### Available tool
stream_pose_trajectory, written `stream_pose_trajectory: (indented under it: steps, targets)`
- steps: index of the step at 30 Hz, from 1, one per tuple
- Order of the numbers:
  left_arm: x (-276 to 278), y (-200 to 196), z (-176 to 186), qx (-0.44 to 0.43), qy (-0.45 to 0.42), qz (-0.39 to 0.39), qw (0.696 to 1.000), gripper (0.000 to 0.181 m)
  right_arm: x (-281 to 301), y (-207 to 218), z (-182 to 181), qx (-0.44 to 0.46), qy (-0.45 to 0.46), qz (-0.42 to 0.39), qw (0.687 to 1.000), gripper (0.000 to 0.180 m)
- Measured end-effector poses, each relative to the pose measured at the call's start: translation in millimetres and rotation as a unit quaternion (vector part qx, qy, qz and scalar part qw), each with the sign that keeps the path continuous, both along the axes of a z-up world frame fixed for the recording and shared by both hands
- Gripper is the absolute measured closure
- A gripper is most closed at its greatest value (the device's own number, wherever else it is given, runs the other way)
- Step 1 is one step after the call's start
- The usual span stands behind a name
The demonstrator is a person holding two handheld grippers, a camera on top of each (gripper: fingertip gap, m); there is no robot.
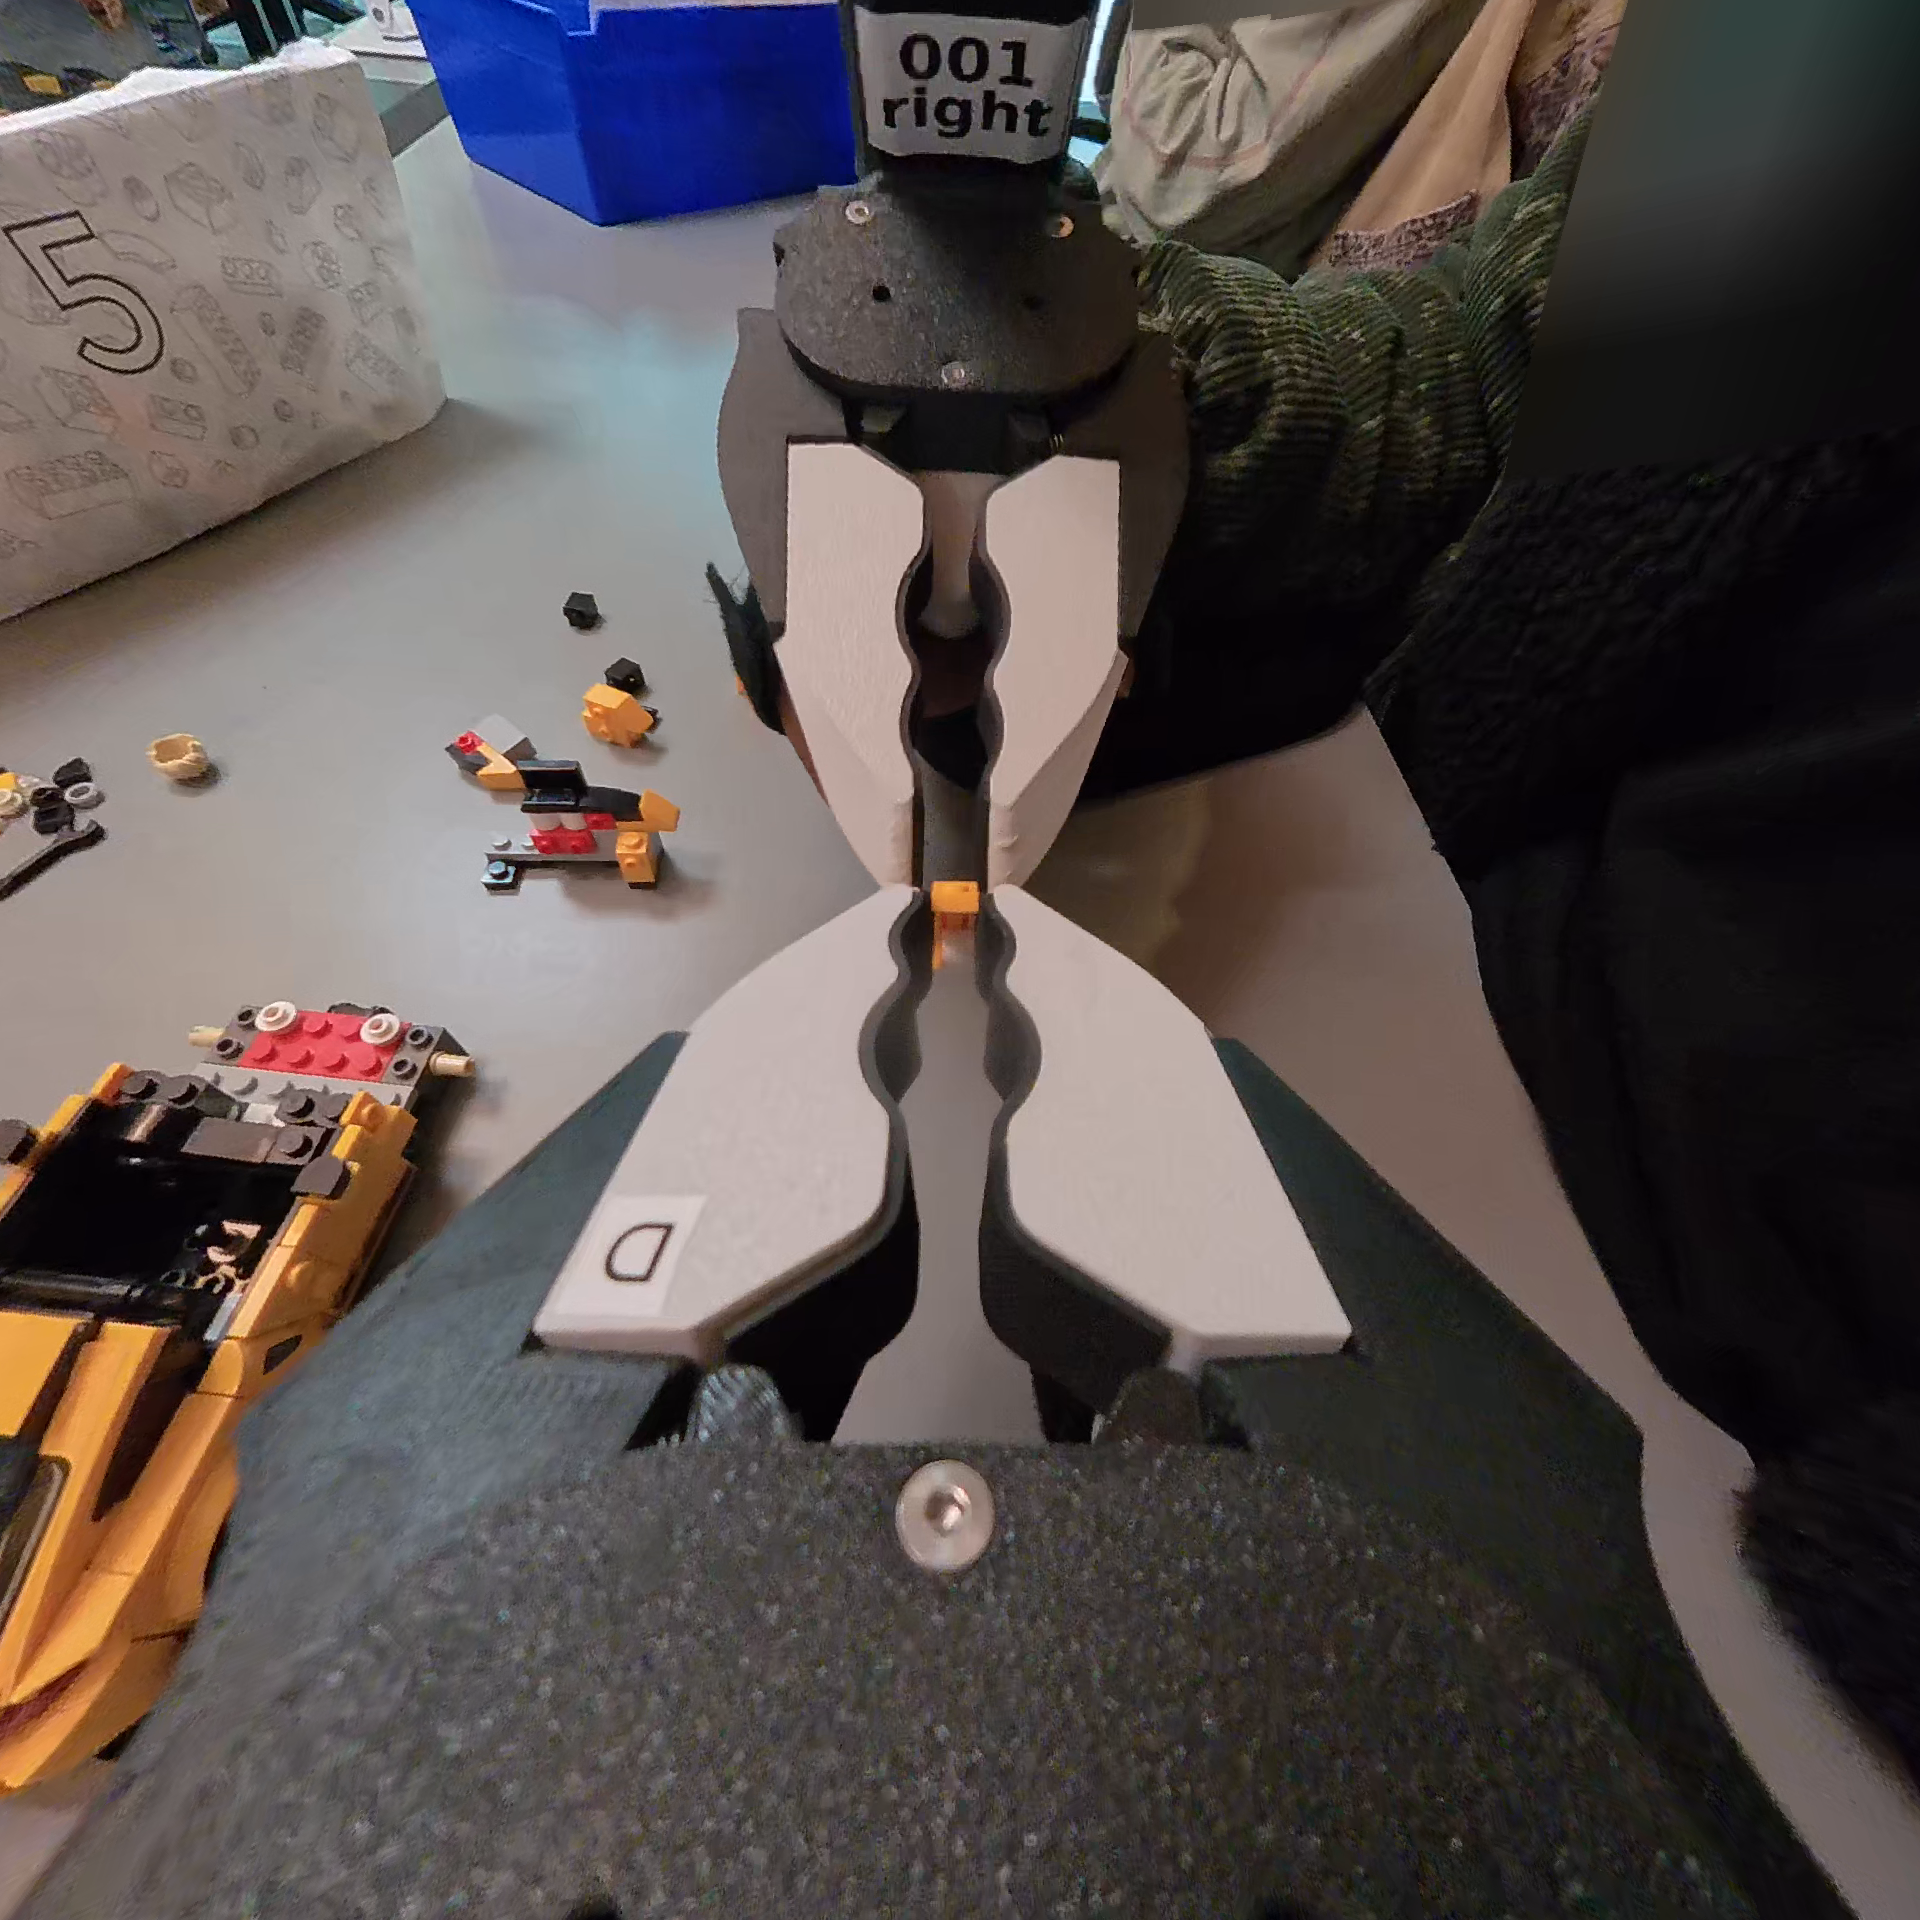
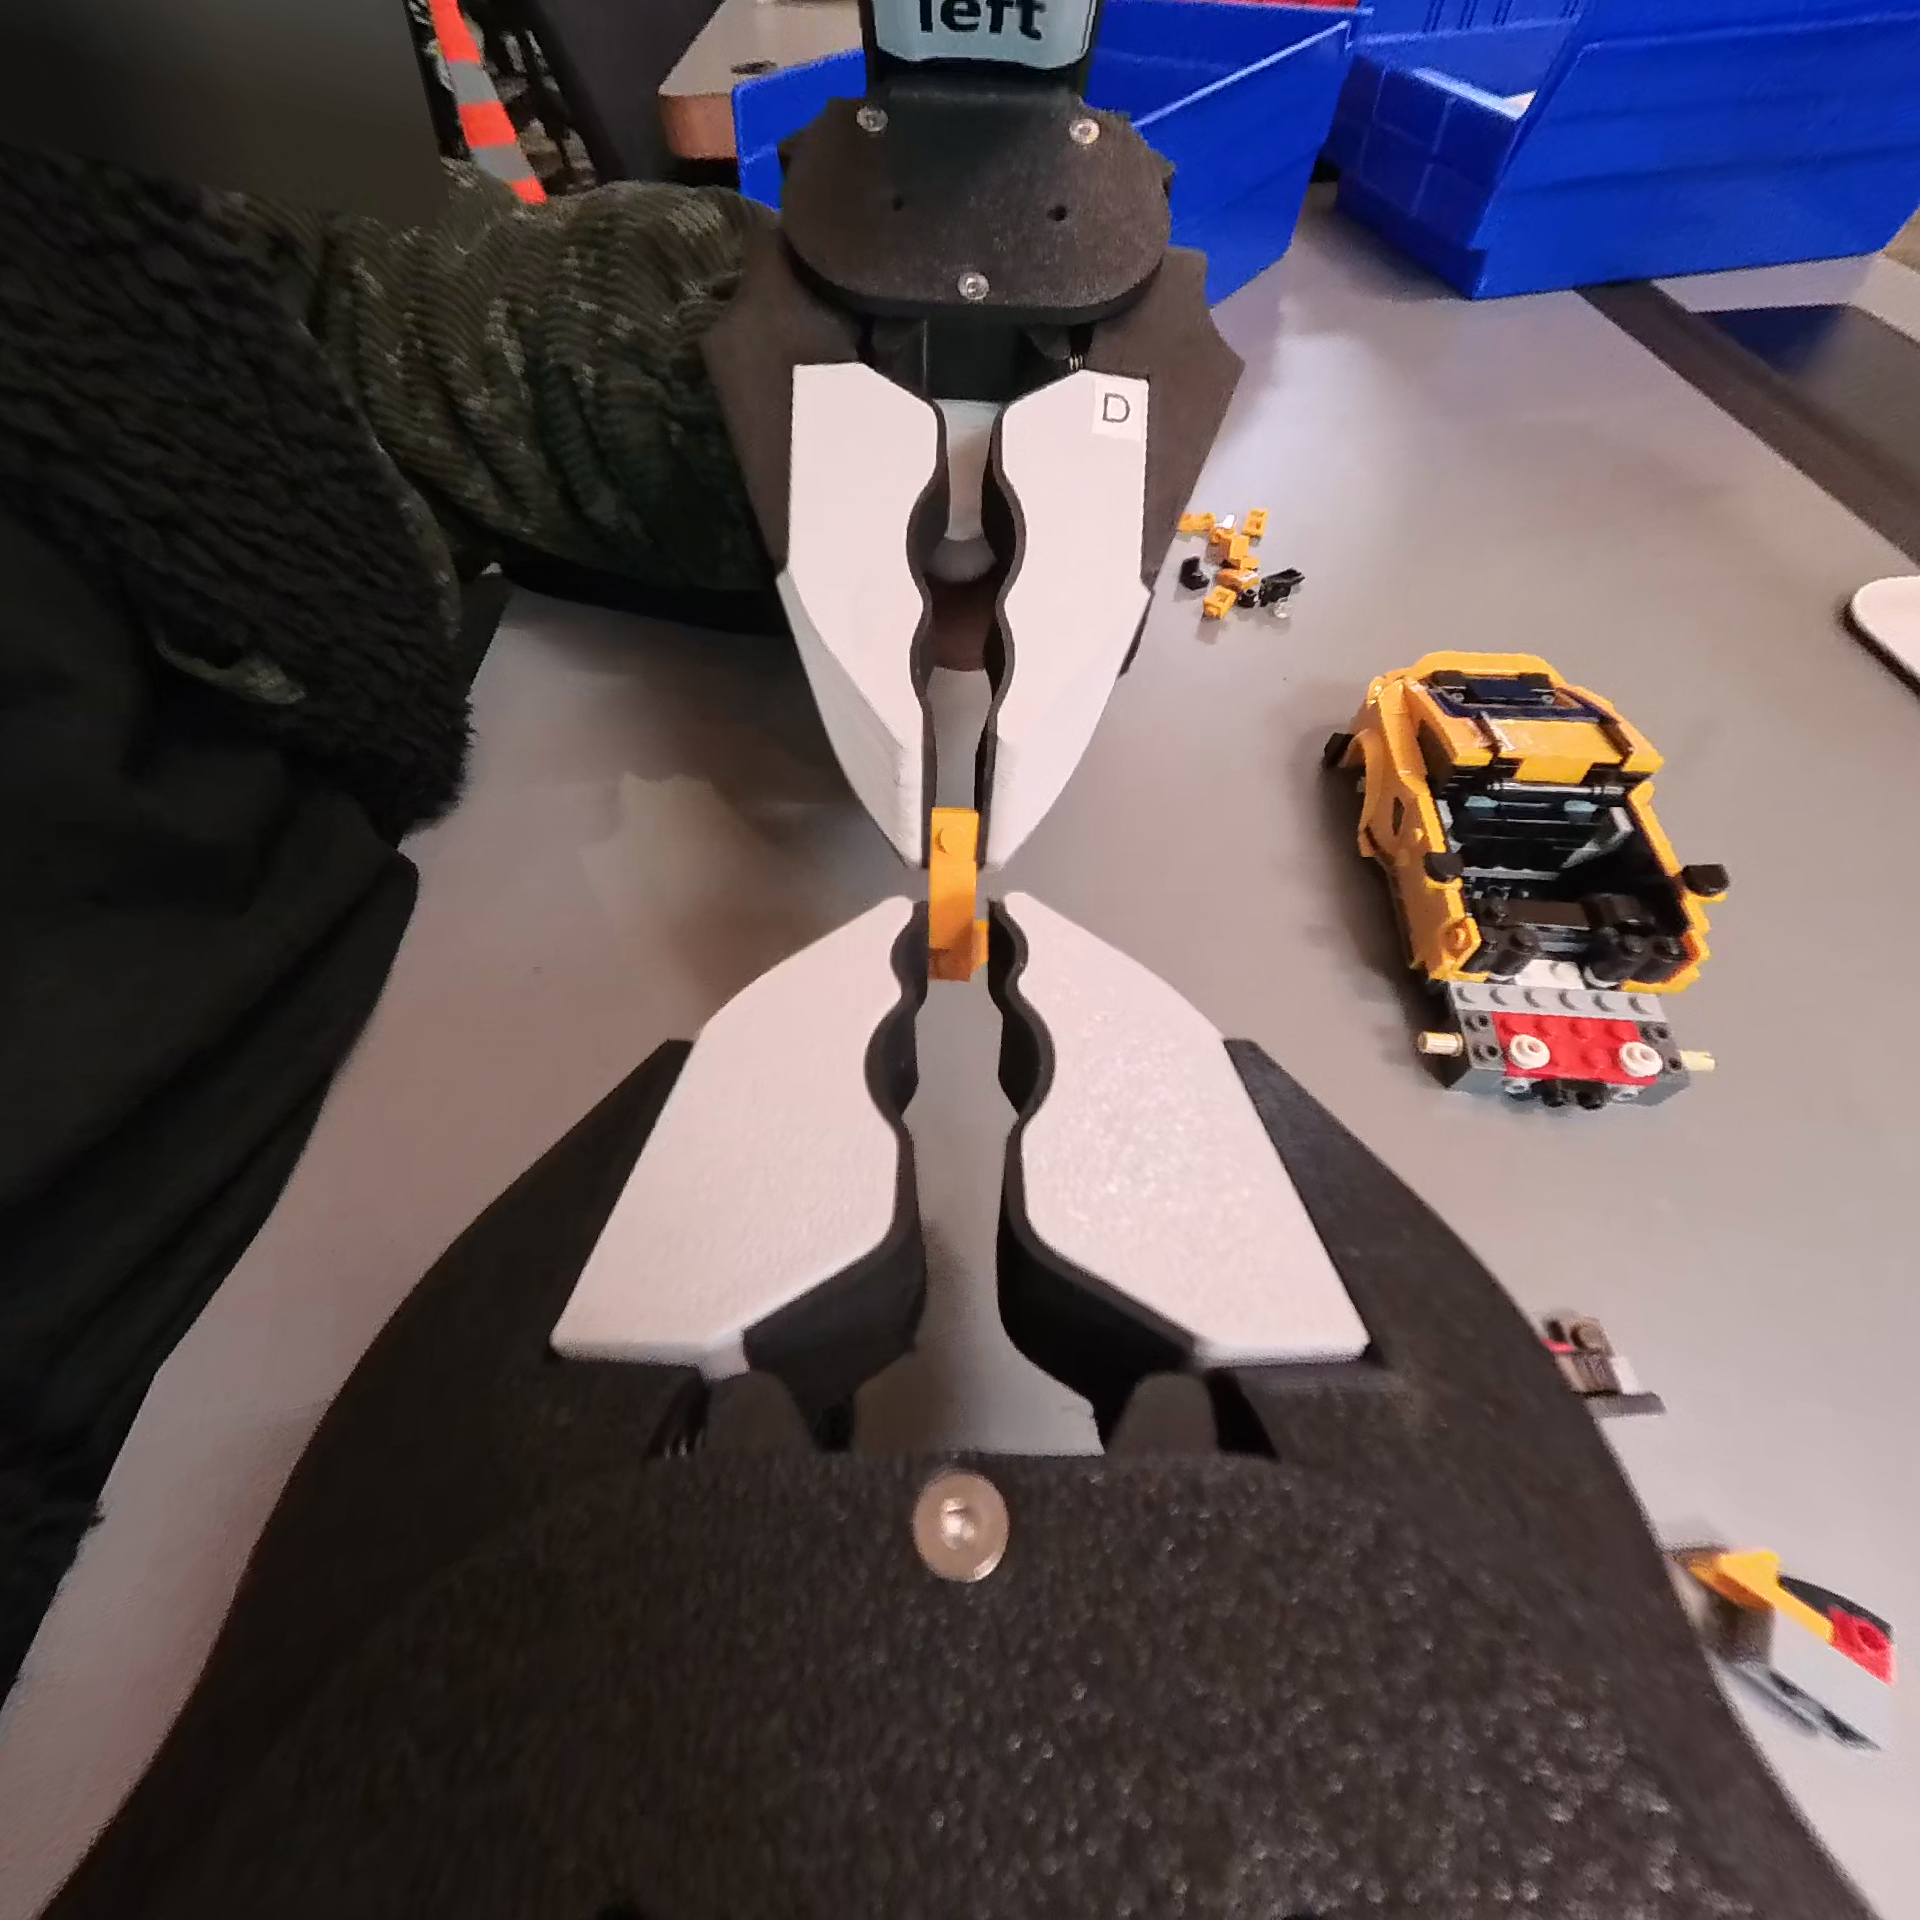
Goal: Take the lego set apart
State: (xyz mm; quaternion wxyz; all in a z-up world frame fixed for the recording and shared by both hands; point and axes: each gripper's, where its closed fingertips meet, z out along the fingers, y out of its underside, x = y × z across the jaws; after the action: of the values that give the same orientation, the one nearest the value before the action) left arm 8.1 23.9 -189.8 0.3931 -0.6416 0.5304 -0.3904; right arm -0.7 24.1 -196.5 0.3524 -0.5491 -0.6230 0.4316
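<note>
In the left wrist view, the left gripper pinches a small orange lego piece tip to tip with the right gripper above the grey table; the half-stripped yellow lego car lies at lower left, loose bricks beyond it. In the right wrist view, both pairs of fingers clamp that orange piece between them, the car off to the right, blue bins behind.

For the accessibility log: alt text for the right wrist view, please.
Two tools meet tip to tip over a grey table, the right tool and left tool both pinching one small orange lego piece. A partly dismantled yellow lego car sits to the right.
</note>
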Motion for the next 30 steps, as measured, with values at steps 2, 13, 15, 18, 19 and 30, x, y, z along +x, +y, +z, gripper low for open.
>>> stream_pose_trajectory:
  steps: [2, 13, 15, 18, 19, 30]
  targets:
    - [0.1, -0.4, -1.9, 0.002, 0.005, -0.002, 1.000, 0.173, -0.8, -0.8, -0.5, -0.001, 0.003, 0.004, 1.000, 0.172]
    - [-1.4, -0.2, 11.0, -0.016, -0.029, -0.003, 0.999, 0.172, 0.7, 0.4, 17.6, 0.006, 0.039, 0.005, 0.999, 0.173]
    - [-1.4, -1.2, 15.6, -0.022, -0.042, -0.007, 0.999, 0.173, 1.7, 0.3, 24.0, -0.001, 0.053, 0.008, 0.999, 0.173]
    - [-1.4, -1.9, 19.2, -0.021, -0.051, -0.010, 0.998, 0.173, 3.6, 0.8, 31.2, -0.012, 0.072, 0.010, 0.997, 0.173]
    - [-1.4, -3.1, 21.2, -0.024, -0.056, -0.013, 0.998, 0.173, 4.4, -0.3, 35.8, -0.020, 0.084, 0.013, 0.996, 0.173]
    - [-11.2, 3.3, 1.2, -0.015, -0.002, 0.004, 1.000, 0.173, 18.6, 16.4, 31.8, 0.006, 0.065, -0.032, 0.997, 0.180]
